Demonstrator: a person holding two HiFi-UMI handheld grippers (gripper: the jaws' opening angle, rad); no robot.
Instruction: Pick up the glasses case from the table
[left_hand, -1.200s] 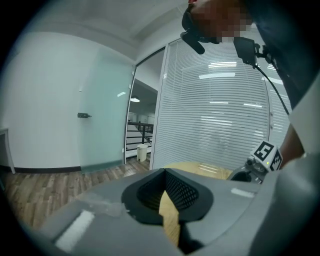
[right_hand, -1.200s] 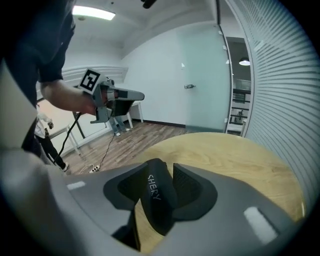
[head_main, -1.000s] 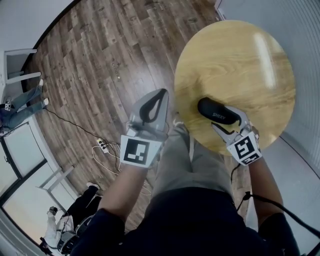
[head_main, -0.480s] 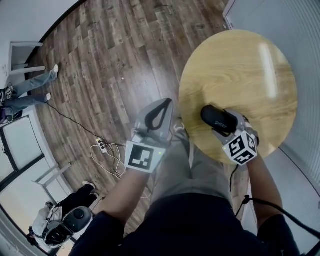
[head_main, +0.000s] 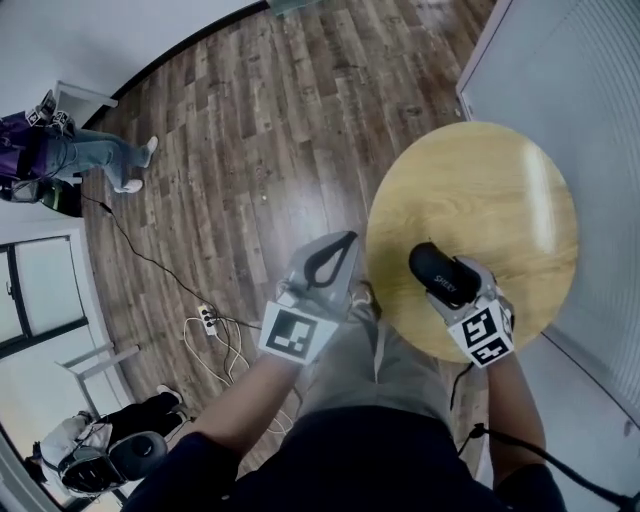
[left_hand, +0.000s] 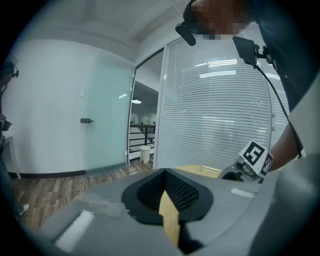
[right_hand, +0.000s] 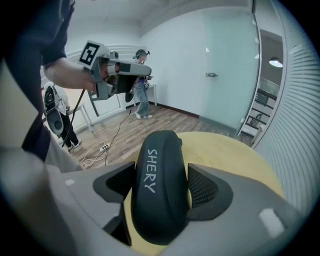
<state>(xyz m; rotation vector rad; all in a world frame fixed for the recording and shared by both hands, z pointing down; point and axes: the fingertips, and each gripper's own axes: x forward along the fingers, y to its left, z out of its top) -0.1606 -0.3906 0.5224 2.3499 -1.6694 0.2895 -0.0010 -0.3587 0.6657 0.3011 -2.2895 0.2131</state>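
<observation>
The black glasses case (head_main: 438, 271), printed SHERY (right_hand: 159, 190), lies near the front edge of the round wooden table (head_main: 505, 185). My right gripper (head_main: 452, 288) reaches over that edge, and the case sits lengthwise between its jaws (right_hand: 162, 176). The jaws are closing on it. The left pad is against the case, while a thin strip of table (right_hand: 227, 150) shows beside the right pad. My left gripper (head_main: 346, 240) hangs in the air left of the table, shut and empty (left_hand: 165, 173).
A power strip with a coiled cable (head_main: 206, 318) lies on the wooden floor. A person (head_main: 95, 158) stands at the far left, and gear and a person (head_main: 100, 462) sit at lower left. Blinds (head_main: 600, 110) and a wall border the table's right side.
The right gripper has slid further along the case, so its jaws now flank more of it. The whole head view has shifted, with the table lower in the picture. The left gripper stays shut.
</observation>
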